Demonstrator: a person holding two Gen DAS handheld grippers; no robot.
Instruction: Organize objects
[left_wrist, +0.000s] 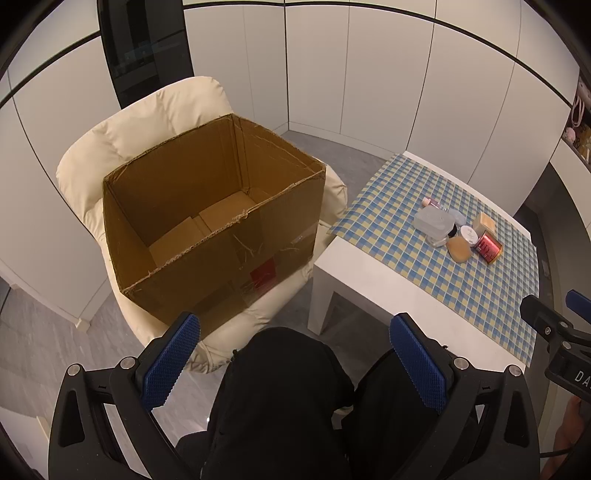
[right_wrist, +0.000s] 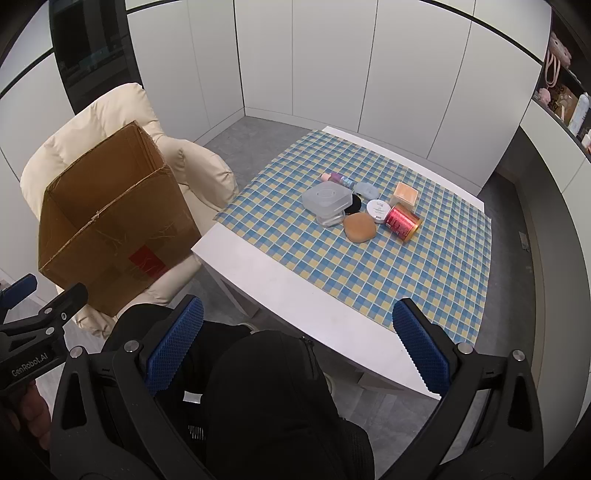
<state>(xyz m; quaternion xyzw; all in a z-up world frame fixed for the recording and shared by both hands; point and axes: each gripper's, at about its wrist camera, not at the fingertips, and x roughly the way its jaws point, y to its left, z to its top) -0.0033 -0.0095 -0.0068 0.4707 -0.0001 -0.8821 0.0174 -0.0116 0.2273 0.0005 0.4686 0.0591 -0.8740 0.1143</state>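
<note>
Jaws of both grippers gape empty; cardboard box (left_wrist: 207, 229) holds nothing, cosmetics (right_wrist: 364, 212) remain clustered on bench (right_wrist: 280, 284).

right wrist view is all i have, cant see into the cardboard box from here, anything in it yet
observer: Nothing yet. The left wrist view looks down into the cardboard box and shows only its bare folded bottom flaps.
operator: ok and is my left gripper carrying something
observer: No. The left gripper is open with nothing between its blue pads, above the person's dark-clothed lap.
</note>
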